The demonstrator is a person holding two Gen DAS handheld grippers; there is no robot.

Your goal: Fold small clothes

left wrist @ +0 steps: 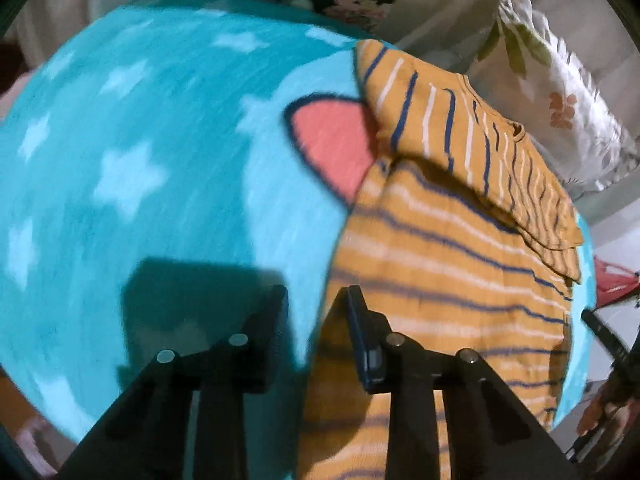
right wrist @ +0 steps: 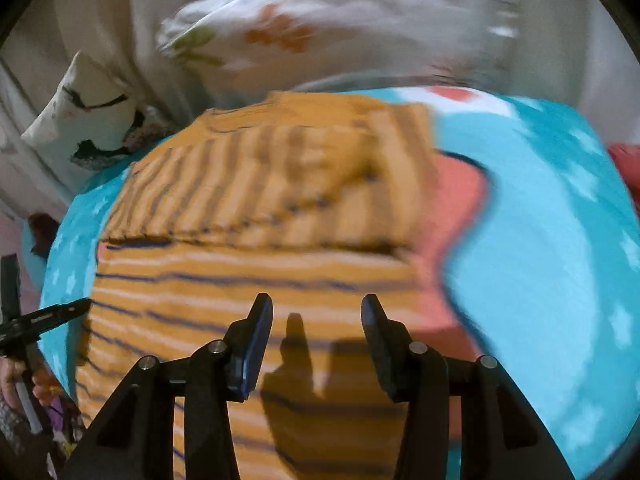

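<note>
An orange garment with blue and white stripes [left wrist: 440, 248] lies on a turquoise star-print blanket [left wrist: 140, 140]. Its far part is folded over the rest, with the fold edge running across it. My left gripper [left wrist: 316, 300] is open and empty, above the garment's left edge. In the right wrist view the garment [right wrist: 260, 216] fills the middle, on the blanket [right wrist: 560, 260]. My right gripper [right wrist: 316, 312] is open and empty above the garment's near part. The other gripper's tip [right wrist: 60, 312] shows at the garment's left edge.
A white floral pillow [left wrist: 560, 92] lies beyond the blanket; it also shows in the right wrist view [right wrist: 340, 28]. A second patterned cushion [right wrist: 88, 116] sits at the far left. A pink shape [left wrist: 332, 148] is printed on the blanket beside the garment.
</note>
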